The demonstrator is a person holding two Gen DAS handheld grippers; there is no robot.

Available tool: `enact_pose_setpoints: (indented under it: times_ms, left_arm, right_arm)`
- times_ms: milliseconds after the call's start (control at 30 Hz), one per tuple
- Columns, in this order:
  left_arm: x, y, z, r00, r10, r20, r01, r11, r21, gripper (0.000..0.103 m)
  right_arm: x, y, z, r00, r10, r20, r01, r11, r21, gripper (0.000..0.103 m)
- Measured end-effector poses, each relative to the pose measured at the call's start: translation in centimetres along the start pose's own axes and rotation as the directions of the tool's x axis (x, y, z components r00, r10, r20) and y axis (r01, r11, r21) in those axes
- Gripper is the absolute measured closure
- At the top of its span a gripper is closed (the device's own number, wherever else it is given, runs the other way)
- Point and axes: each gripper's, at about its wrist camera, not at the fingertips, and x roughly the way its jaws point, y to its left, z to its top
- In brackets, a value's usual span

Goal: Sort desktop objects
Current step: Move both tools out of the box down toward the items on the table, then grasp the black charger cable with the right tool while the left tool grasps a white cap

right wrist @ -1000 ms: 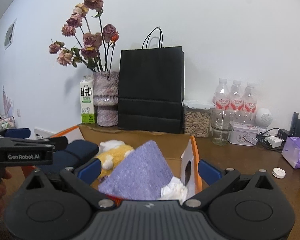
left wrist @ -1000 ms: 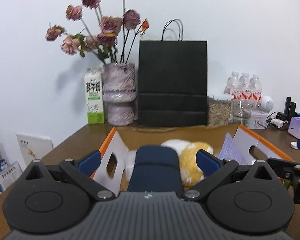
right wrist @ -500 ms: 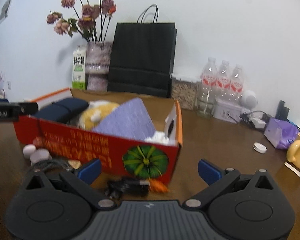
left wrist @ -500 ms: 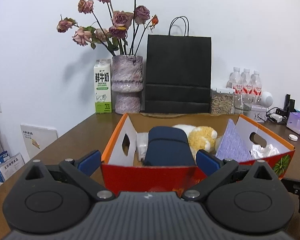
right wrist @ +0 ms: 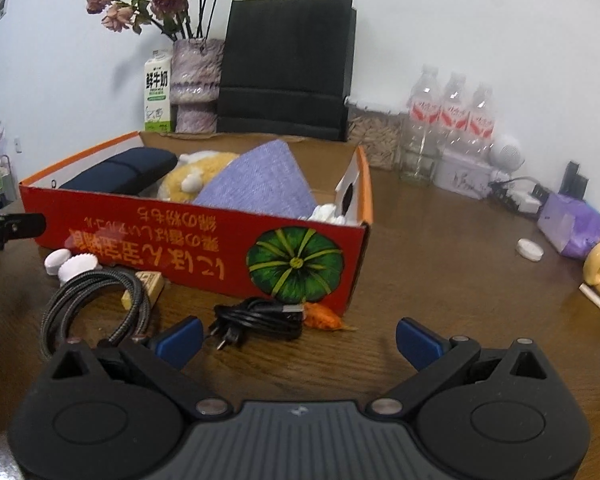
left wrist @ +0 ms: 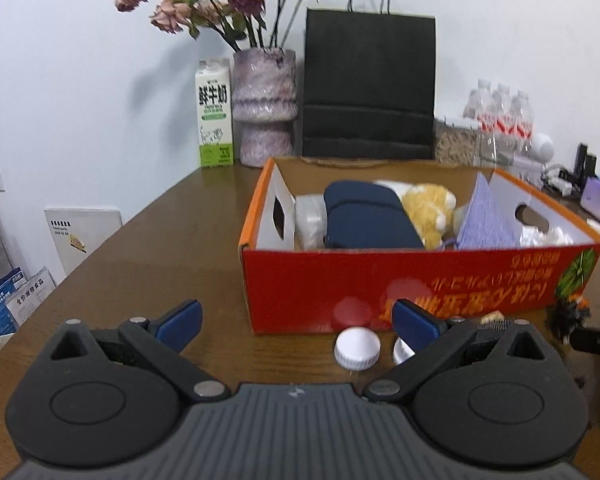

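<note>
Both tools pulled back from red box (left wrist: 416, 280) | left tool (left wrist: 296, 322) spread, empty | right tool (right wrist: 298, 340) spread, empty

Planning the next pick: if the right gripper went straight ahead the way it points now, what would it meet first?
Probably the black cable bundled on the table just ahead of the open right gripper, slightly toward its left finger. Behind it stands the red box. Depth is hard to judge.
</note>
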Motion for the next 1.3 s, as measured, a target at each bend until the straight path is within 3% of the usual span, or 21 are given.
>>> enact_pose_setpoints:
  times_ms: [133,300,467,600,633,767,833,967,1067,1100,1300]
  left_arm:
    - [0.6,-0.2,-0.2,0.999,-0.027,-0.037,0.028,0.999,0.025,0.0]
    - [1.4,-0.5,-0.4,0.997,-0.044,-0.068,0.047,0.998,0.046,0.0]
    - [1.9,-0.7,-0.4,0.995,-0.045,-0.087,0.049,0.998,0.049,0.008]
    - [2.2,-0.8,-0.5,0.993,-0.052,-0.104,0.057,0.997,0.045,0.021]
    - [2.4,-0.8,-0.5,0.992,-0.055,-0.113,0.061,0.997,0.046,0.024]
    - [2.6,-1.0,-0.5,0.988,-0.085,-0.128,0.091,0.995,0.043,0.028]
    - [2.8,-1.0,-0.5,0.986,-0.094,-0.138,0.1,0.994,0.038,0.036]
    - [2.9,-1.0,-0.5,0.983,-0.11,-0.145,0.115,0.993,0.025,0.04]
    - [2.8,-1.3,-0.6,0.984,-0.11,-0.137,0.117,0.992,0.042,0.06]
    - [2.7,-1.4,-0.6,0.984,-0.118,-0.134,0.124,0.991,0.042,0.072]
    - [2.6,-1.1,-0.5,0.983,-0.133,-0.129,0.138,0.99,0.028,0.074]
  right_arm:
    - [0.4,0.2,0.0,0.999,0.037,-0.037,-0.036,0.999,0.027,0.007]
    - [0.8,0.1,0.1,0.999,0.029,-0.043,-0.026,0.996,0.084,0.016]
    - [1.1,0.2,0.4,0.999,0.031,-0.038,-0.027,0.994,0.106,0.024]
    - [1.3,0.6,0.6,0.999,0.031,-0.036,-0.027,0.994,0.107,0.026]
    - [1.3,0.6,0.7,0.999,0.03,-0.035,-0.026,0.994,0.109,0.031]
    - [1.6,0.6,0.9,0.999,0.034,-0.033,-0.029,0.99,0.136,0.038]
    - [1.6,0.6,0.9,0.999,0.036,-0.034,-0.031,0.99,0.139,0.043]
    - [1.7,0.6,1.0,0.999,0.032,-0.035,-0.027,0.989,0.143,0.045]
    - [1.7,0.8,1.0,0.999,0.031,-0.034,-0.026,0.99,0.139,0.049]
    - [1.7,0.9,1.0,0.999,0.037,-0.033,-0.032,0.99,0.136,0.051]
    - [1.2,0.9,0.9,0.997,0.075,-0.008,-0.073,0.989,0.132,0.052]
